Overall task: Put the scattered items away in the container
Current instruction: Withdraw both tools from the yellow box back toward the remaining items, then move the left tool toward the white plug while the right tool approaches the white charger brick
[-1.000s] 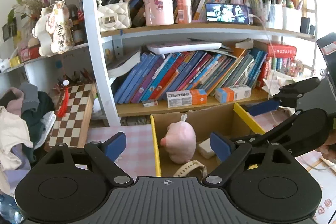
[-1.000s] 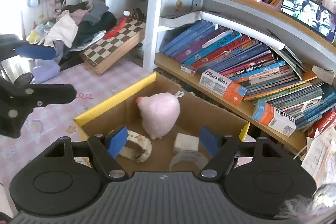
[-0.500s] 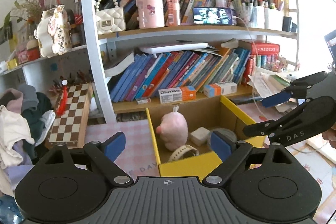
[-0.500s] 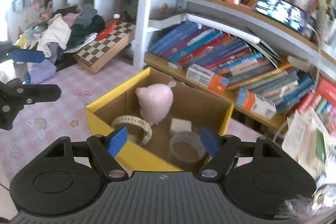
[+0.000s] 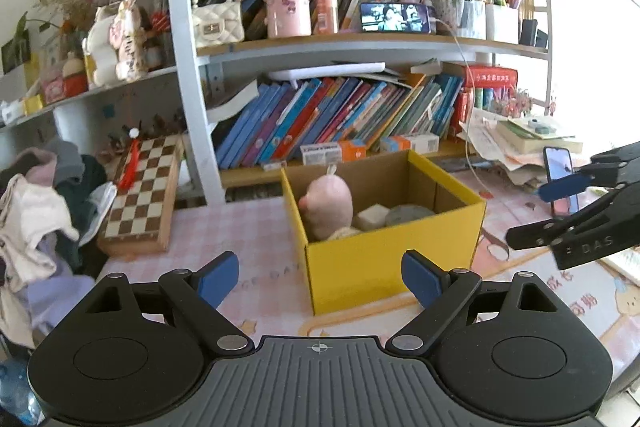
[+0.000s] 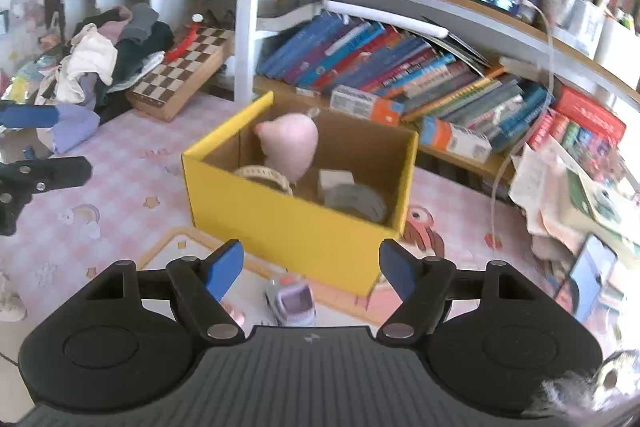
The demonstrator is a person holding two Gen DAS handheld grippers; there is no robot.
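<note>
A: Yellow box (image 6: pixel 296 227), contents?
B: Pink plush (image 6: pixel 292 147), beige strap (image 6: pixel 264 175), white block (image 6: pixel 334 179), grey roll (image 6: pixel 356 201).
A: Outside it?
B: Toy car (image 6: pixel 292 303), on mat (image 6: pixel 120 163) against box's near wall.
A: Grippers?
B: Left gripper (image 5: pixel 320 279) and right gripper (image 6: pixel 310 269) both spread wide, empty.

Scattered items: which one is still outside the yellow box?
The small purple toy car on the mat, just in front of the yellow box. The pink plush, watch, white block and grey roll lie inside.
</note>
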